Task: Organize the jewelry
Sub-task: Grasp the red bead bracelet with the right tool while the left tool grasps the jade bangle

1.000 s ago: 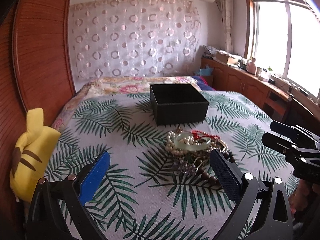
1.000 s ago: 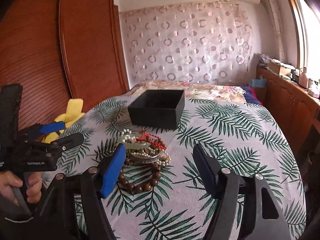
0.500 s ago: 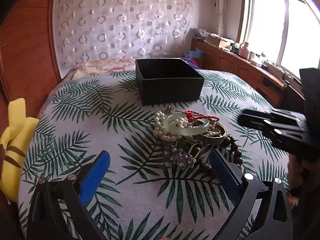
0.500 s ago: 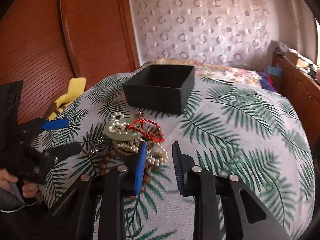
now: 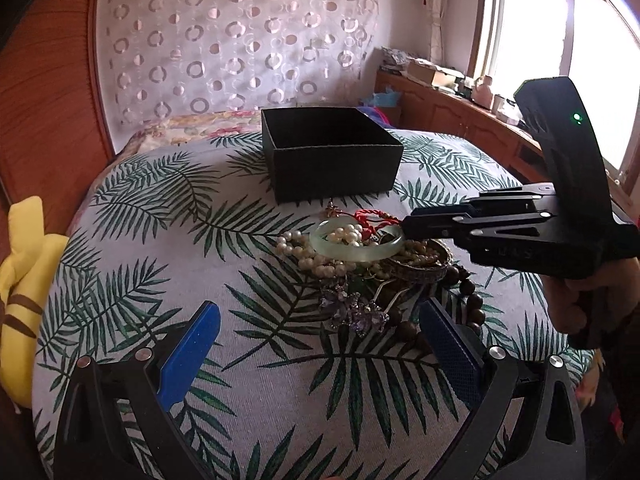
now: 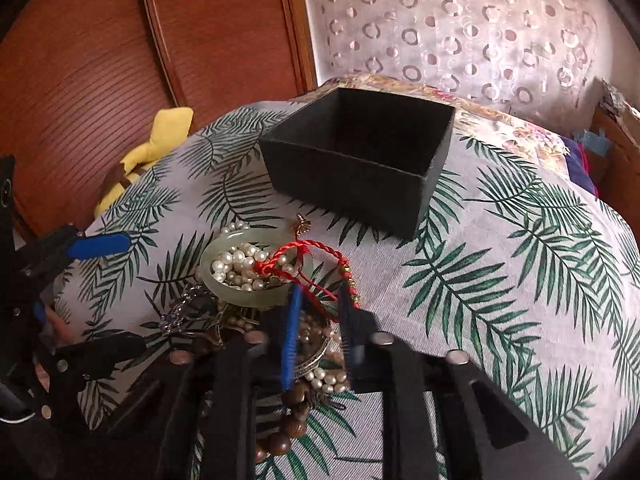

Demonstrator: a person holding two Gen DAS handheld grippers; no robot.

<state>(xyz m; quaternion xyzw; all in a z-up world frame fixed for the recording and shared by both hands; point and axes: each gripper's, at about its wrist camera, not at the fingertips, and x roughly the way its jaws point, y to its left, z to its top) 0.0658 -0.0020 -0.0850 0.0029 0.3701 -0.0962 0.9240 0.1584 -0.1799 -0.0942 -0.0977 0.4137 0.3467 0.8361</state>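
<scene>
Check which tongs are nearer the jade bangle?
Right. The right tongs sit over the pile at the jade bangle's near edge; the left tongs hang back, open, short of the pile.

The right gripper (image 6: 318,300) covers much of the jewelry pile (image 6: 256,280); whether its narrowed fingers touch the red cord (image 6: 304,256) is unclear. The black box (image 5: 332,152) interior is hidden in the left view

L gripper (image 5: 318,344) low in frame, blue pads wide apart, nothing between them; just ahead lies jewelry pile (image 5: 372,268) on leaf-print cloth (image 5: 168,240). Pile: pale green bangle (image 5: 357,239) on top w/ pearls (image 5: 316,258) in and around it, red cord (image 5: 374,218) behind, dark wooden beads (image 5: 468,296) on R side. R gripper (image 5: 408,227) enters from R, tip at bangle's rim, gap btwn its fingers not visible; black box (image 5: 332,160) sits open beyond pile.
</scene>
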